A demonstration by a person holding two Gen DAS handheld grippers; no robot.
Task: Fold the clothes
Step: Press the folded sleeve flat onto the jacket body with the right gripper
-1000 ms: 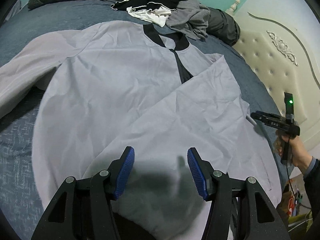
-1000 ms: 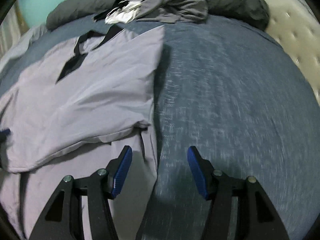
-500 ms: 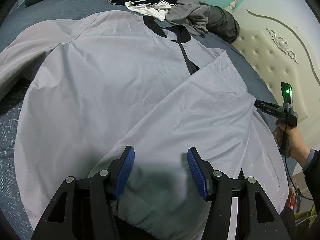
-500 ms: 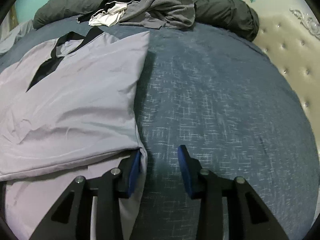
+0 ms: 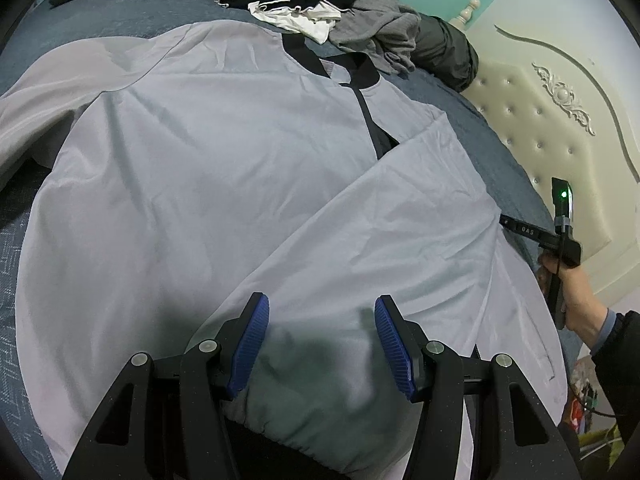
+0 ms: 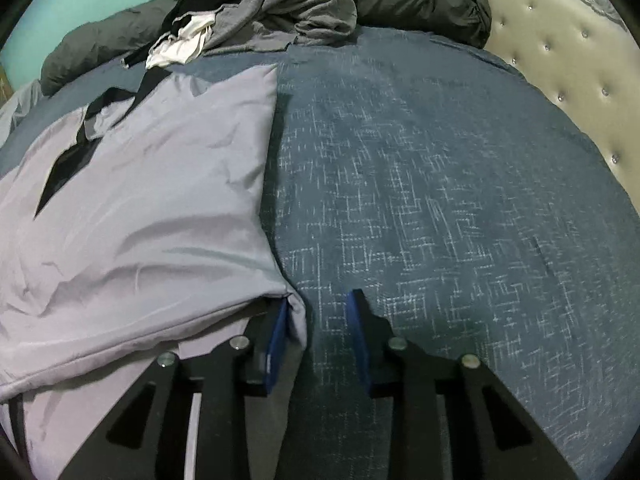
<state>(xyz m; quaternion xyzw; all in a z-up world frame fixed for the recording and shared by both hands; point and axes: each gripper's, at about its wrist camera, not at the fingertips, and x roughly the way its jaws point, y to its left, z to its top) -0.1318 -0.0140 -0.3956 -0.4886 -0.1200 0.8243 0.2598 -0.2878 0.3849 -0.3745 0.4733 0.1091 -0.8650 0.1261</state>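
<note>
Left wrist view: jacket [image 5: 208,184] lies flat on bed [image 6: 440,184], right sleeve [image 5: 380,248] folded across.
Left: opposite sleeve outspread.
Left gripper [image 5: 322,344]: fingers apart.
Right gripper [image 6: 318,336]: fingers apart, straddling jacket edge.

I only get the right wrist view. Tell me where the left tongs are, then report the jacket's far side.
Observer: The left tongs hang open above the lower front of the jacket.
Operator: Report the far sleeve.
Observer: The far sleeve lies spread out on the bed, not folded in.
Operator: Now the near sleeve.
Observer: The near sleeve crosses the front diagonally, its end reaching beneath the left tongs.
</note>
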